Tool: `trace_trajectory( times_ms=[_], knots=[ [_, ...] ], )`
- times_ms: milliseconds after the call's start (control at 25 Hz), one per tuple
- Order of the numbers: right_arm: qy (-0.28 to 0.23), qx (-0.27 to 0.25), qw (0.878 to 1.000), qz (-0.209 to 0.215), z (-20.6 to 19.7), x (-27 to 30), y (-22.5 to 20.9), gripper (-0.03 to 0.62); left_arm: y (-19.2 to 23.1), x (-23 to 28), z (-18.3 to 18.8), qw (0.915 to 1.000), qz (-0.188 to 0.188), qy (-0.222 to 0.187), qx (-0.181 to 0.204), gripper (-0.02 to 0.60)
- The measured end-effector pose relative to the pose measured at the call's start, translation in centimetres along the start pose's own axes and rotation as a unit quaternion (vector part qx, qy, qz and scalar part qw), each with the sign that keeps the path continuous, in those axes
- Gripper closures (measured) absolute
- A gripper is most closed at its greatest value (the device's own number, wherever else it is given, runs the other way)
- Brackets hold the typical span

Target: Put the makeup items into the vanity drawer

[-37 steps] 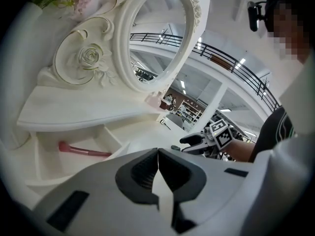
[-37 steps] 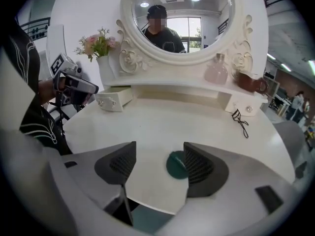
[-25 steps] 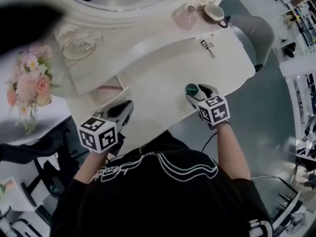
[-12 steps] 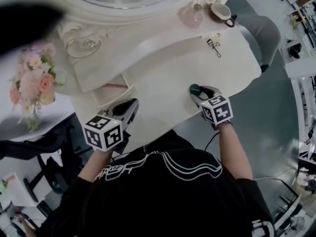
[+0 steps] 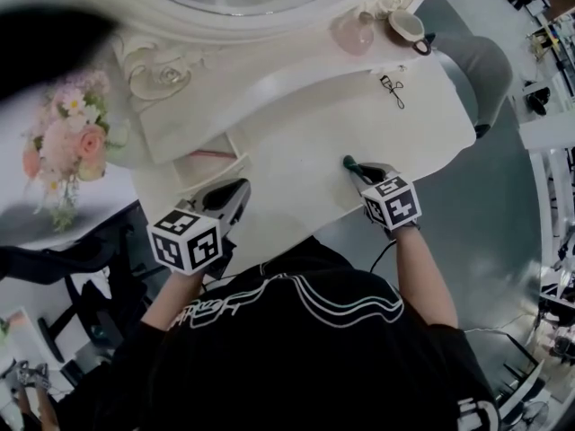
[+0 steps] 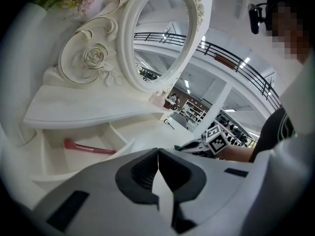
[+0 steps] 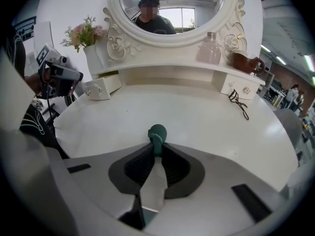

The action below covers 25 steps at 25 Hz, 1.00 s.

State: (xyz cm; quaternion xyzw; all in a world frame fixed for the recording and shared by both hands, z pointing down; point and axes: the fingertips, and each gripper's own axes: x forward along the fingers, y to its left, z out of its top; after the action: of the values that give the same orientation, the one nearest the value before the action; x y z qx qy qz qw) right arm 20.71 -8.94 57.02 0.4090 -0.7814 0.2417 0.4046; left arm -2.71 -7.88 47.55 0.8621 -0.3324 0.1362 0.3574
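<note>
Head view: right gripper (image 5: 356, 169) sits on the bench (image 5: 296, 142) near the front edge. Its fingers have just been closing, from wide a second ago to narrow now, with the green makeup item (image 5: 348, 162) between them. The item hasn't left the bench; only its dark tip shows past the fingers. Left gripper (image 5: 235, 191) hangs by the open drawer (image 5: 226, 171) at the bench's left and hasn't shifted. A pink brush (image 5: 203, 153) is already in the drawer, and an eyelash curler (image 5: 393, 90) lies far back right, untouched. Left gripper view: fingers (image 6: 140, 173) are together with nothing between them. The drawer (image 6: 51, 156) is open just ahead, the pink brush (image 6: 88, 148) lying inside. Right gripper view: finger pads (image 7: 141, 165) press both sides of the green item's (image 7: 157, 132) neck, its round head poking out above, bench under it. My read: the grasp is made, so pick is done for this item. Next is lift and carry left to the drawer. The grip is near the fingertips on a thin neck, so it could slip or pivot. Curler is left after this.
</note>
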Motion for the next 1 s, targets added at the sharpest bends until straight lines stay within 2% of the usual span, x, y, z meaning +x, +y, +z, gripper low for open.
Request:
trace_trajectory(
  times_ms=[160, 480, 1000],
  knots=[
    [-0.010, -0.001, 1.000, 0.017, 1.3, -0.1, 1.1, 0.530, 0.5, -0.7, 0.2, 0.9999, 0.007, -0.010, -0.005, 0.558],
    [-0.046, -0.046, 0.997, 0.048, 6.3, -0.9, 4.6, 0.530, 1.3, -2.8, 0.3, 0.9991, 0.025, -0.031, -0.016, 0.558],
    [-0.081, -0.150, 0.978, 0.118, 15.1, -0.1, 12.4, 0.530, 3.8, -8.3, 0.8, 0.9923, 0.079, -0.084, -0.045, 0.558]
  ],
)
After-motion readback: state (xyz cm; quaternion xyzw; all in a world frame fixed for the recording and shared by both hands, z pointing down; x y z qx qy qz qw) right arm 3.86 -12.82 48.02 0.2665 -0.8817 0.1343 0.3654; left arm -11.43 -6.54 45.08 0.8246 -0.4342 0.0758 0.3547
